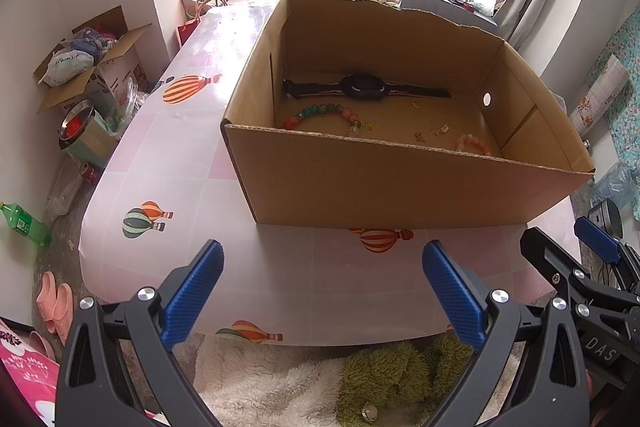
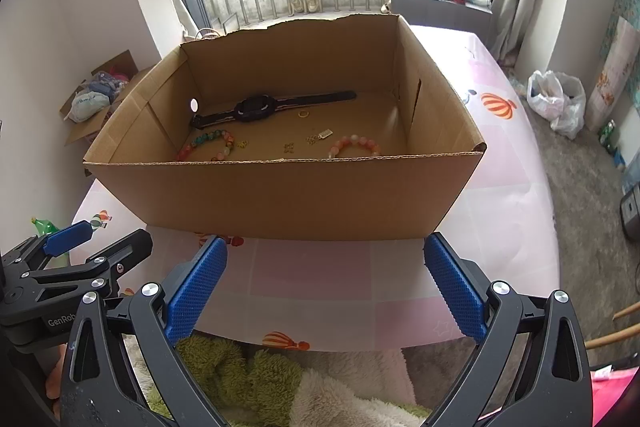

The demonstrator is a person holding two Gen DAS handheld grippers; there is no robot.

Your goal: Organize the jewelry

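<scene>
An open cardboard box (image 1: 400,187) (image 2: 280,195) stands on the pink table. Inside lie a black watch (image 1: 362,89) (image 2: 256,107), a multicoloured bead bracelet (image 1: 320,113) (image 2: 208,141), a pink bead bracelet (image 1: 474,143) (image 2: 354,145), a small gold ring (image 1: 416,103) (image 2: 304,113) and several tiny gold pieces (image 1: 438,131) (image 2: 316,138). My left gripper (image 1: 322,259) is open and empty, in front of the box above the table's near edge. My right gripper (image 2: 326,255) is open and empty, also in front of the box. Each gripper shows at the side of the other's view.
The table (image 1: 168,155) (image 2: 508,163) has a pink cloth with balloon prints. Fluffy white and green fabric (image 1: 304,383) (image 2: 248,375) lies below the near edge. An open carton of clutter (image 1: 92,63), a green bottle (image 1: 24,223) and slippers (image 1: 56,301) sit on the floor at left.
</scene>
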